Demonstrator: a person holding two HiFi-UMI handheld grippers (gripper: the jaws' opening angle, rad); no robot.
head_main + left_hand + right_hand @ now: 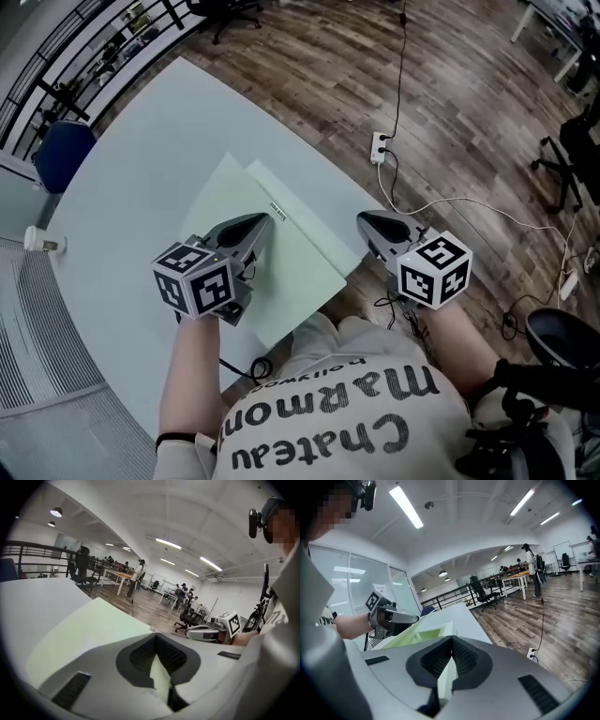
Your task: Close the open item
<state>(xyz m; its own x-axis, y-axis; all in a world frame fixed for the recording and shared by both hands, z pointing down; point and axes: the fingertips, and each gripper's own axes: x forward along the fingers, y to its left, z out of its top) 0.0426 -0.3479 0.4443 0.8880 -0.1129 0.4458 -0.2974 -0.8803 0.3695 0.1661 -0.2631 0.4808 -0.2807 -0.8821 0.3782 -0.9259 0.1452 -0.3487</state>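
A pale green folder point(286, 258) is laid on the white table point(141, 159), near the edge closest to the person. Its 2 leaves are seen offset from each other in the head view. In the right gripper view a wedge-shaped gap is shown between them point(425, 633), so the folder is not fully shut.

The left gripper point(265, 221) is held low over the folder's near left part and is pointed away from the person and to the right. Its marker cube point(194, 279) is turned upward, and the bare left forearm point(192, 370) is stretched out behind it. Its jaws are drawn together until the tips meet point(155, 637), and nothing is seen gripped.

The right gripper point(364, 218) is held just beside the folder's right edge, at the table's rim, and is angled inward toward the left one. Its jaws are likewise brought together at the tips point(451, 639), with nothing between them.
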